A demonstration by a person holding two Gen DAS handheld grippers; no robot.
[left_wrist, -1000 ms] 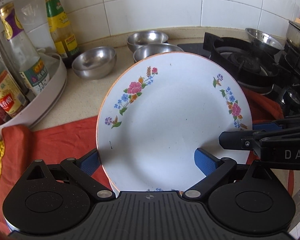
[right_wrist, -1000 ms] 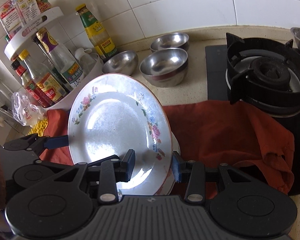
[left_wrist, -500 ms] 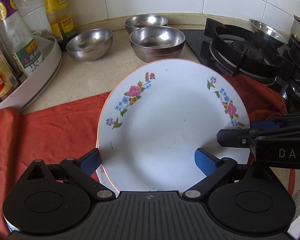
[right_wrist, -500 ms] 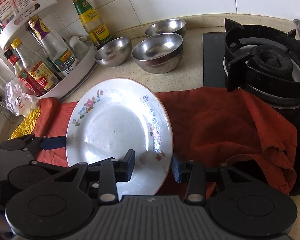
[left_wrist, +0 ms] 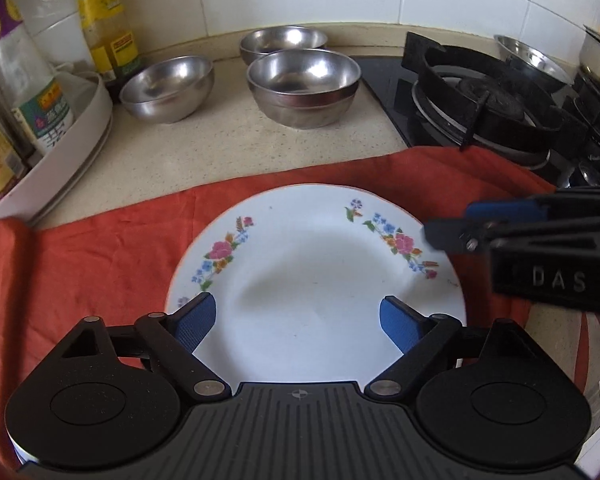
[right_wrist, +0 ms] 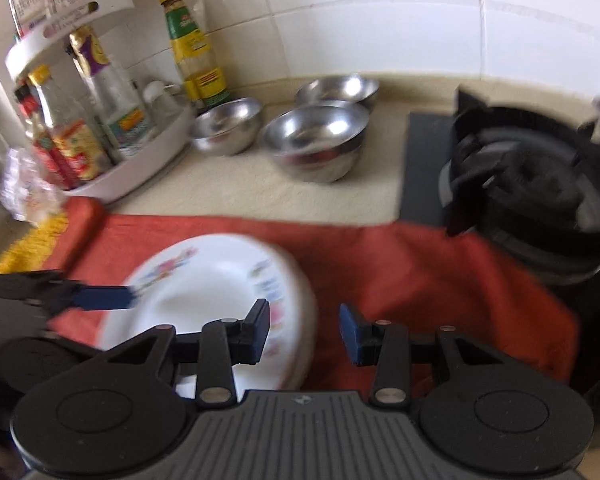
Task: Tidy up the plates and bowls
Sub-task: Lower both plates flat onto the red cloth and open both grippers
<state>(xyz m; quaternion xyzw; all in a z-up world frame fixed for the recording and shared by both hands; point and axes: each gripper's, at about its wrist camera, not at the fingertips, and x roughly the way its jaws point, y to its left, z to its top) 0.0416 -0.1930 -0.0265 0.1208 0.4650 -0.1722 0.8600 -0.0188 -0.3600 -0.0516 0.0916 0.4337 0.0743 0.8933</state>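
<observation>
One floral plate (left_wrist: 316, 280) flat on red cloth (left_wrist: 100, 248), white, orange rim. Three steel bowls (left_wrist: 304, 80) behind (nearest looks stacked). Left gripper (left_wrist: 298, 320) jaws apart over plate; right gripper (right_wrist: 304, 330) parted, empty.

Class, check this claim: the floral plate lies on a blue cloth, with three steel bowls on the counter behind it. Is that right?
Not quite. The cloth under the floral plate is red-orange, not blue, as the left wrist view shows. The rest holds: three steel bowls sit on the counter behind it.
</observation>
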